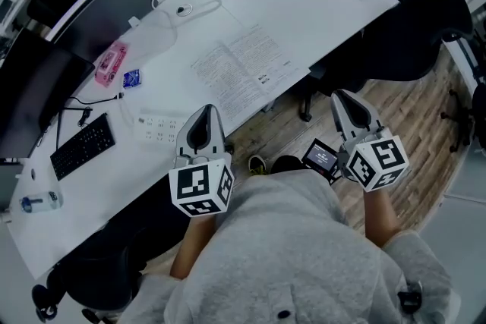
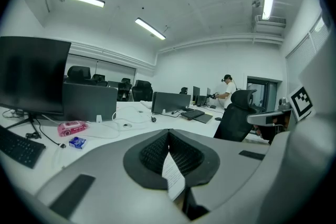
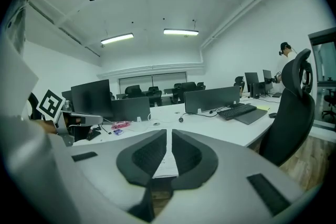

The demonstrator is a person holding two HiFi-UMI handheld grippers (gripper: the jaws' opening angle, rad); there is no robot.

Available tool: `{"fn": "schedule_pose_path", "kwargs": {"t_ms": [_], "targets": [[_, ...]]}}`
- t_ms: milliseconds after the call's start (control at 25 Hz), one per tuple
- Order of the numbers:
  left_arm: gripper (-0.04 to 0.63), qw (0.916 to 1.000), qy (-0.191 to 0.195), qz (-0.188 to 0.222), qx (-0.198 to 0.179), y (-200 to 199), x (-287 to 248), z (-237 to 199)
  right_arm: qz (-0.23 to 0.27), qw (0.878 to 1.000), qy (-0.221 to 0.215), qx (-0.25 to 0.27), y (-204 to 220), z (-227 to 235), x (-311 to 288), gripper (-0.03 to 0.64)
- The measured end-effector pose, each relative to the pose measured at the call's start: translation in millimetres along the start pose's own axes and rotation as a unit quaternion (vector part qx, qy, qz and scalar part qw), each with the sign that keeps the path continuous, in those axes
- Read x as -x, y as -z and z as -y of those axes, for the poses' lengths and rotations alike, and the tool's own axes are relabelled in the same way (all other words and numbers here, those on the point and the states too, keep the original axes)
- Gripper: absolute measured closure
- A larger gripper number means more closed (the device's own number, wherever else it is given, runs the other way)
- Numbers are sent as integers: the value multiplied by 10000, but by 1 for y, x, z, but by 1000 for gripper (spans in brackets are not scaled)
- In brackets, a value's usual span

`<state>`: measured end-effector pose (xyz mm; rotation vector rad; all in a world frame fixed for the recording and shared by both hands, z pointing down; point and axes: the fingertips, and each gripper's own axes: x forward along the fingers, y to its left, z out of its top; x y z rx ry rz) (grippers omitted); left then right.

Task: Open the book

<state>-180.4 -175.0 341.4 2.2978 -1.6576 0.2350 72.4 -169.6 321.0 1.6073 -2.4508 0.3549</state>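
Book (image 1: 239, 70) open, lying flat on white counter (image 1: 319, 19), centre, close to near edge. Black keyboard (image 1: 82, 146) at left on counter. Left gripper (image 1: 205, 111) over near counter edge, just near-left of book, tips together, empty. Right gripper (image 1: 345, 96) off counter, near-right of book, narrow slit between jaws, empty. Pink case (image 1: 111, 63), then small blue packet (image 1: 131, 78), left of book.

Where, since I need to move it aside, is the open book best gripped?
Probably the near edge of the book, which lies close along the rim of the desk. Come in low from the person's side: it lies flat and open, so only that thin edge can be pinched, not the broad pages.
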Motion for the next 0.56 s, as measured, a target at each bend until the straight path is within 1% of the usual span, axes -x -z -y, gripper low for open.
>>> {"fn": "schedule_pose_path", "kwargs": {"t_ms": [80, 240, 360, 560], "targets": [[586, 10000, -5, -1, -27, -1, -3, 0, 45, 10000, 39, -5, -1, 1, -1, 568], [586, 9999, 26, -137, -40, 8, -6, 4, 49, 9999, 90, -101, 1, 3, 2, 568], [586, 9999, 38, -141, -67, 7, -8, 3, 39, 9999, 96, -106, 1, 4, 1, 568], [586, 9999, -43, -119, 77, 7, -8, -4, 77, 9998, 119, -106, 2, 3, 1, 568]]}}
